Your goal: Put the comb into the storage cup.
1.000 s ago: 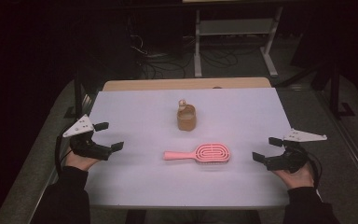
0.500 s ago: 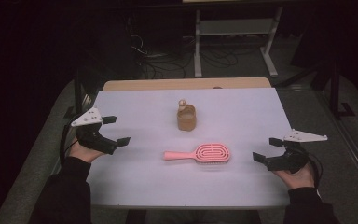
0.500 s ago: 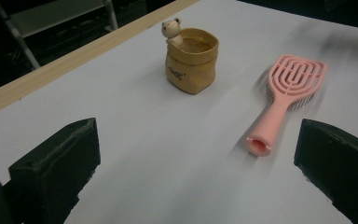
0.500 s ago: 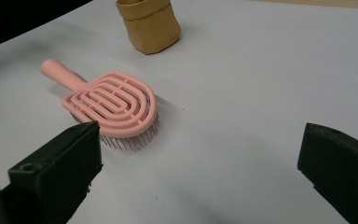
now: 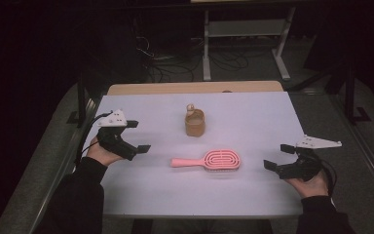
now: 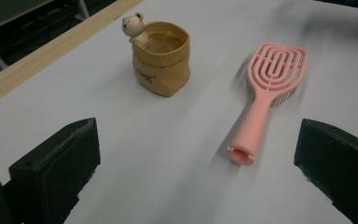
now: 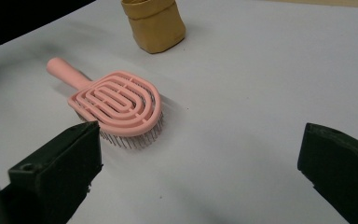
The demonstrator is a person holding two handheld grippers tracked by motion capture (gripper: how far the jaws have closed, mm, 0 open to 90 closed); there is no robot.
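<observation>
Pink hairbrush [image 5: 209, 160] lay flat on the white counter [image 5: 253, 122], bristles down, roughly centre and toward the near edge. Handle pointed at the left gripper [image 5: 137, 136], oval head at the right gripper [image 5: 279, 157].

Left gripper was released, jaws wide apart, nothing between them. It was held just above the counter's left side, near the brush handle but not touching it. In the left gripper view the brush [image 6: 265, 98] sat ahead between the two jaws, handle end closest; that picture was motion-blurred.

Right gripper was also released, jaws spread, empty. It sat at the counter's right edge, apart from the brush head. In the right gripper view the brush head [image 7: 116, 105] was just ahead of one jaw, bristles visible under the rim.

Other items: a tan paper-bag-style cup with a small bear figure on its rim [image 5: 194, 121], upright, behind the brush, near but not touching it. It did not stand between either gripper and the brush.

Nothing lay on the counter between the grippers and the brush. Beyond the far edge: a wooden strip [image 5: 195, 87], cables on the floor [image 5: 170, 68] and a metal frame stand [image 5: 246, 39], all well apart.
</observation>
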